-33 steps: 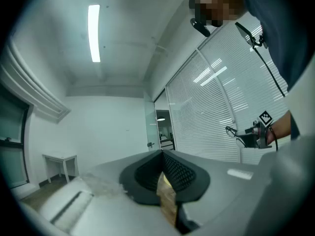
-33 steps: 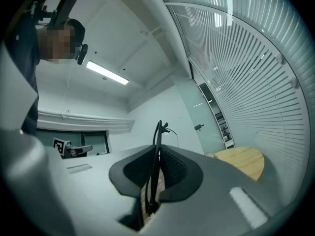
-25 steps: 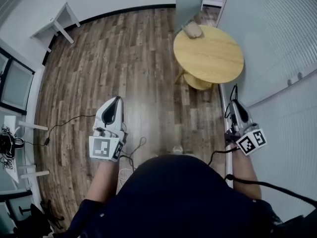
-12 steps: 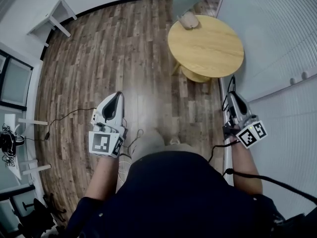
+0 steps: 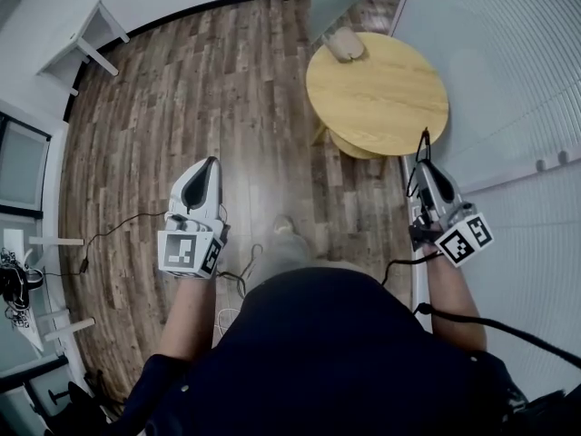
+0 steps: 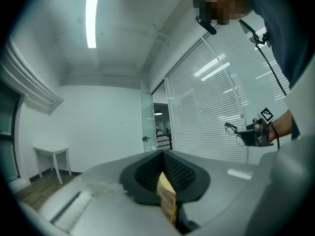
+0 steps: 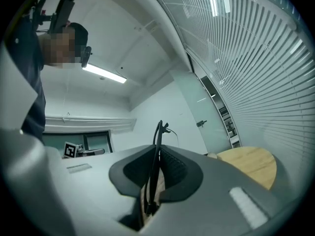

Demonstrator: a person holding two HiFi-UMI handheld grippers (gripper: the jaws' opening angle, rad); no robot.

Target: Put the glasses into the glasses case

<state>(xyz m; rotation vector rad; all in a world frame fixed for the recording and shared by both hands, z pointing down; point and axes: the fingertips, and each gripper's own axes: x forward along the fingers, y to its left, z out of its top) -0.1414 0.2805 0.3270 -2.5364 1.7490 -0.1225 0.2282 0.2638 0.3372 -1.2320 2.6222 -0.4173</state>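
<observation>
right tool [image 7: 155, 171] pinches the glasses [image 7: 158, 132] by a thin black arm, left tool [image 6: 163, 167] is pressed together on nothing, and the case [image 5: 346, 44] sits at the far edge of the counter [image 5: 390, 98], well apart. that skinny grip could let the frame swivel or drop, and a nudge might shove the case off.

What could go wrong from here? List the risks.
The right hand-held gripper pinches only a thin part of the glasses; they could twist or slip out. The glasses case lies at the far edge of the round table; a nudge might push it off.
</observation>
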